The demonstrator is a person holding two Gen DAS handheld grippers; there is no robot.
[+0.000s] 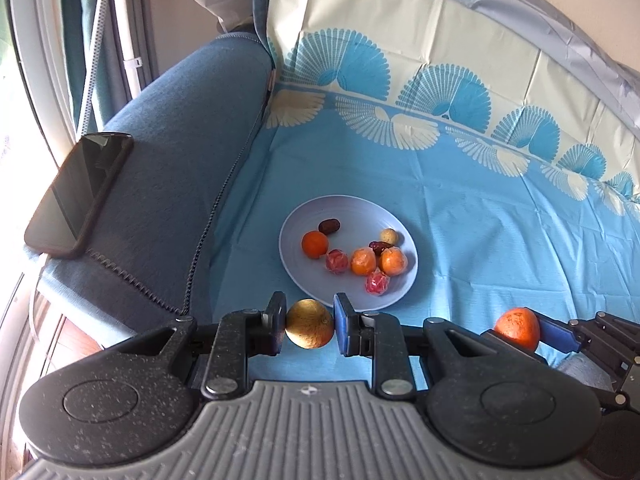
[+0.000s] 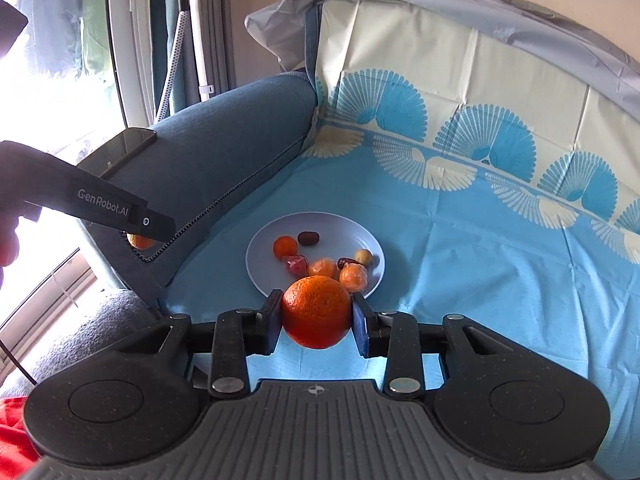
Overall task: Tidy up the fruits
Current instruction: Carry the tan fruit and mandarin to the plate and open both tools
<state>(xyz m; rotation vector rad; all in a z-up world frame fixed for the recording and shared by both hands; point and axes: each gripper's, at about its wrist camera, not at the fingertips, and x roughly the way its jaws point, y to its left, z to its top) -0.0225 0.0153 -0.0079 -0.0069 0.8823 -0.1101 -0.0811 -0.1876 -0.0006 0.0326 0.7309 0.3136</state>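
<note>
A pale blue plate lies on the blue patterned cloth and holds several small fruits: oranges, red wrapped ones, dark dates and a small yellowish one. My left gripper is shut on a yellow-brown round fruit, just short of the plate's near rim. My right gripper is shut on a large orange, held above the cloth at the plate's near edge. That orange also shows in the left wrist view. The left gripper's body shows at the left of the right wrist view.
A blue sofa armrest borders the cloth on the left. A black phone lies on it. The cloth climbs the sofa back behind the plate. A window is at far left.
</note>
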